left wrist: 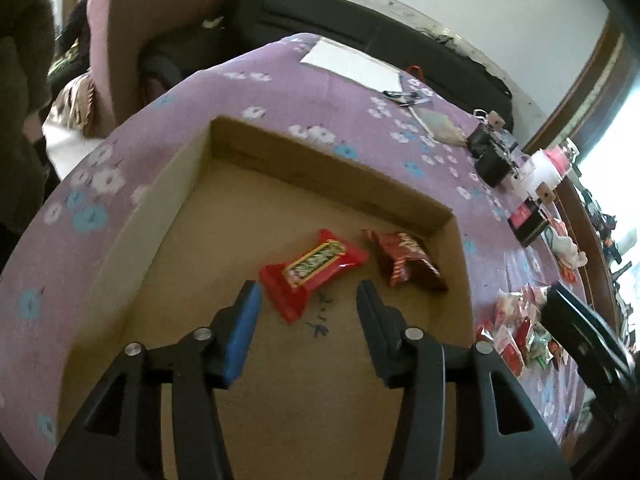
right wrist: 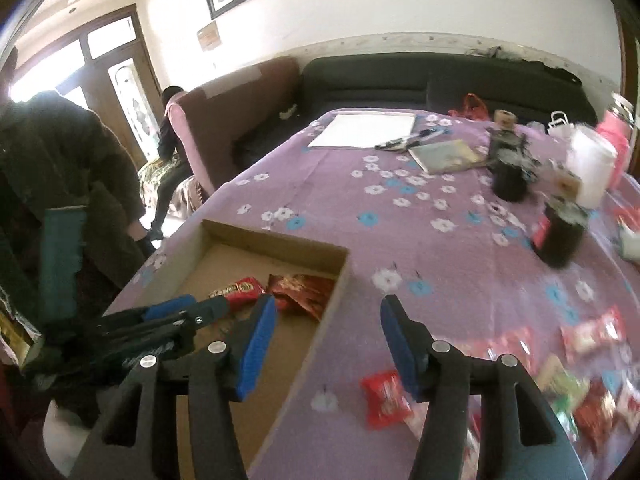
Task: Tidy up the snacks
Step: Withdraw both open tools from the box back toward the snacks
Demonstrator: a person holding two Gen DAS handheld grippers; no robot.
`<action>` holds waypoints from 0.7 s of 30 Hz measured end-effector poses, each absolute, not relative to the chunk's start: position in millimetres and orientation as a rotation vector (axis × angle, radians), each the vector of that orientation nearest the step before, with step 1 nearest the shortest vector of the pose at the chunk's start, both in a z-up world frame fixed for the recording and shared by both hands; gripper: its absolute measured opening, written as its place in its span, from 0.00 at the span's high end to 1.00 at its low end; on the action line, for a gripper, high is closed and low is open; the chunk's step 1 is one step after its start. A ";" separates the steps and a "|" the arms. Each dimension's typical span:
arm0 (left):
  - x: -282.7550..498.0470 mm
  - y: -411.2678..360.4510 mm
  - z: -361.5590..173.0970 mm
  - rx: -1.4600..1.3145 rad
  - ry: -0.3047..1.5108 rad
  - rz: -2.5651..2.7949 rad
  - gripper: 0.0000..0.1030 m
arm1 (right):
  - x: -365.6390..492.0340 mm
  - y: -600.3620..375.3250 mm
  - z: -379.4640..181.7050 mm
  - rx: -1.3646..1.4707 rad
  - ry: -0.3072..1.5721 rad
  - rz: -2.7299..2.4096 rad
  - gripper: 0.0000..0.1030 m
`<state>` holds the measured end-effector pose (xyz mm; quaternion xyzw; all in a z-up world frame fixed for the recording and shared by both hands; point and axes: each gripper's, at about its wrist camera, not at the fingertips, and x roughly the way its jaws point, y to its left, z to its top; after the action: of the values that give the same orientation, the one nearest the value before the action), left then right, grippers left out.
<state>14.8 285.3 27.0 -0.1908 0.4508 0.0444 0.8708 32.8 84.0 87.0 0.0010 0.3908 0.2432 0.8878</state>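
Bench (left wrist: 168,120) draped in a purple flowered cloth carries everything, and on it the shallow brown cardboard tray (left wrist: 328,176) fills the centre of the left wrist view, mostly bare. Only two snacks lie inside it, toward its right wall: a bright red wrapped bar with a green-and-white label (left wrist: 314,270) and, just beside it, a dark red crinkled packet (left wrist: 404,262), so the sorting looks barely begun. Most of the work seems left: a loose scatter of red, white and green wrapped snacks (right wrist: 580,368) lies on the cloth at the lower right of the right wrist view, outside the tray, with one small red packet (right wrist: 384,400) nearest the camera. Left tongs (left wrist: 308,300) hover over the tray floor with jaws parted and empty, the red bar just beyond the tips. Right tongs (right wrist: 328,320) stand parted and empty above the tray's edge and the cloth. Motion blur smears the right of that view, so the dark jars (right wrist: 560,236) and the snack labels cannot be read, and the pile is cut off by the frame edge.
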 end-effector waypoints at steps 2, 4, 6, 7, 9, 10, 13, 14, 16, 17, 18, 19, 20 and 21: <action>6.8 288.3 28.1 -0.419 0.929 0.086 0.53 | 19.6 74.6 89.3 0.010 0.809 0.508 0.46; -0.7 287.8 34.2 -0.419 0.895 0.080 0.53 | 3.8 66.1 92.3 -0.002 0.799 0.486 0.45; -10.5 281.5 48.1 -0.372 0.848 0.085 0.53 | -13.9 58.6 97.9 -0.024 0.770 0.441 0.38; -20.3 274.9 60.1 -0.341 0.810 0.090 0.53 | -23.5 55.2 102.7 -0.043 0.745 0.399 0.36; -49.0 251.2 90.1 -0.248 0.724 0.103 0.53 | -35.3 53.8 110.5 -0.100 0.705 0.302 0.29; -62.7 239.5 102.6 -0.205 0.683 0.103 0.52 | -41.7 52.8 114.7 -0.135 0.678 0.244 0.24; -108.2 200.8 137.8 -0.104 0.560 0.117 0.18 | -53.6 49.4 123.9 -0.210 0.610 0.088 0.15; -121.2 190.0 147.5 -0.088 0.517 0.116 0.15 | -55.8 48.7 125.2 -0.229 0.597 0.049 0.15; -139.4 171.4 163.6 -0.047 0.451 0.116 0.15 | -59.1 46.0 126.8 -0.257 0.574 -0.008 0.15; -143.8 164.4 168.9 -0.029 0.434 0.108 0.14 | -59.7 43.6 127.0 -0.267 0.570 -0.025 0.15; -145.3 160.4 172.1 -0.018 0.431 0.100 0.14 | -60.9 41.4 126.7 -0.275 0.566 -0.038 0.15; -144.9 159.1 172.1 -0.021 0.439 0.090 0.15 | -61.9 37.2 125.8 -0.276 0.567 -0.037 0.15; -142.7 160.6 169.2 -0.035 0.456 0.079 0.15 | -62.3 33.9 124.5 -0.274 0.572 -0.035 0.14; -140.0 163.6 164.7 -0.049 0.479 0.069 0.15 | -62.6 29.9 122.7 -0.270 0.577 -0.031 0.14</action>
<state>-140.0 163.6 164.7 -0.0243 0.2373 0.0340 0.9705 -62.6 29.9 122.7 -0.1328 0.2837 -0.0153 0.9495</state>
